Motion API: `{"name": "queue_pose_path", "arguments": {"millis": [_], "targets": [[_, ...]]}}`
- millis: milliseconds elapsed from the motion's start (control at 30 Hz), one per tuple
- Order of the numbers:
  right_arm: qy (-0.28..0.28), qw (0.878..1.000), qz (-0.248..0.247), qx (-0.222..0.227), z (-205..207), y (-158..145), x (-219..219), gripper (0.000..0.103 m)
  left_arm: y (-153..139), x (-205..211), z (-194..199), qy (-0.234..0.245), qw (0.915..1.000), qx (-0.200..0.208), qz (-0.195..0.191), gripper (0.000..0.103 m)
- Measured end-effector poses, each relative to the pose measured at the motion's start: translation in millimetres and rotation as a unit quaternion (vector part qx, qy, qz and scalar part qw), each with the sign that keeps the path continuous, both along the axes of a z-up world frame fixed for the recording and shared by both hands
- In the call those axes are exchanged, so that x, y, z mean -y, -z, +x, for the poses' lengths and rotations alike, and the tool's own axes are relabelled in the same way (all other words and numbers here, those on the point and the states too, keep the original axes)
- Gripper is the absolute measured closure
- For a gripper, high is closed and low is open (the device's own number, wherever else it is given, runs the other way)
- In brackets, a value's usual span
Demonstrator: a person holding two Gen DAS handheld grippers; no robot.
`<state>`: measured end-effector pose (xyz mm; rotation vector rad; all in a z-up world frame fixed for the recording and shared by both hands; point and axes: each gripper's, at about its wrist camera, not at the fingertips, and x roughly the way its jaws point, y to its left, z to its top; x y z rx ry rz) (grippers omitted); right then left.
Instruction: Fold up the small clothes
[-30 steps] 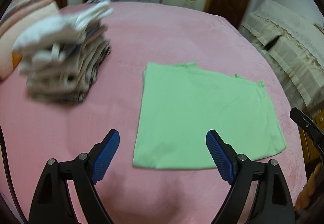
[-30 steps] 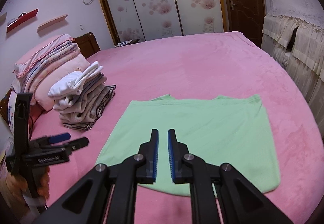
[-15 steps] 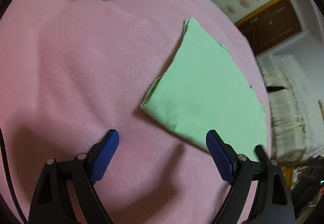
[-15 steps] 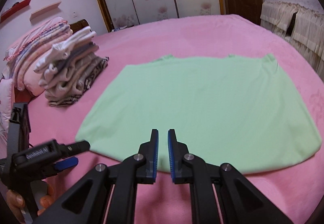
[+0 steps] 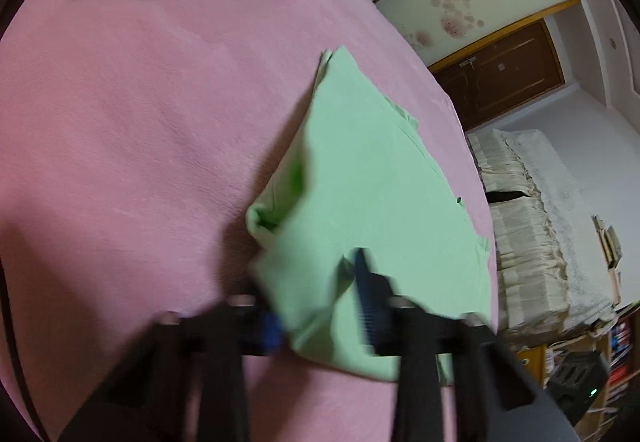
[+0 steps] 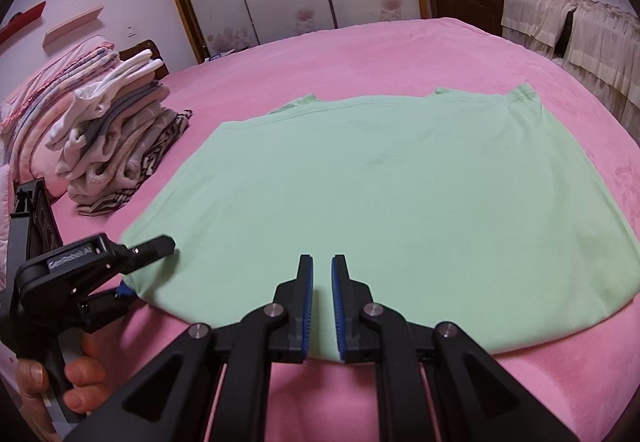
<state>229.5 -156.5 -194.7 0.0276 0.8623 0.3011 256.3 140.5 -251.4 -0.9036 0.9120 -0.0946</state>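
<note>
Green shirt (image 6: 384, 194) corner between closing left gripper (image 5: 320, 302) jaws, pink bedspread (image 6: 360, 54) around

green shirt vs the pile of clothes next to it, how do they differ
The green shirt lies as a single flat piece on the pink bedspread; the pile of clothes is several folded pieces stacked high. The green shirt is one plain colour; the pile of clothes mixes white, grey, beige and a dark pattern. The left gripper has just been closing on the green shirt's corner; nothing touches the pile. Both rest on the bedspread.
</note>
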Motion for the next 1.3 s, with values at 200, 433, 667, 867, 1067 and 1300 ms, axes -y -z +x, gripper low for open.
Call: {"name": "queue_pose_path", "arguments": {"millis": [200, 433, 667, 867, 1067, 1300], "targets": [[0.002, 1.0, -0.009, -0.006, 6, 6, 3, 0.094, -17, 11, 5, -0.001, 0.9986, 0.011, 0.051, 0.094], [0.003, 0.999, -0.036, -0.03, 13, 16, 6, 0.094, -68, 40, 7, 0.011, 0.9872, 0.054, 0.149, 0.095], [0.004, 0.999, -0.003, -0.053, 15, 20, 19, 0.094, -119, 91, 27, 0.057, 0.9704, 0.091, 0.216, 0.095], [0.04, 0.998, 0.045, -0.037, -3, 1, 73, 0.094, -149, 183, 51, 0.127, 0.95, 0.123, 0.258, 0.095], [0.118, 0.992, 0.05, -0.019, -31, -17, 161, 0.094, -151, 321, 57, 0.243, 0.9173, 0.15, 0.278, 0.095], [0.202, 0.979, 0.027, -0.031, -67, -19, 247, 0.094, -100, 419, 35, 0.362, 0.8751, 0.108, 0.303, 0.063]]}}
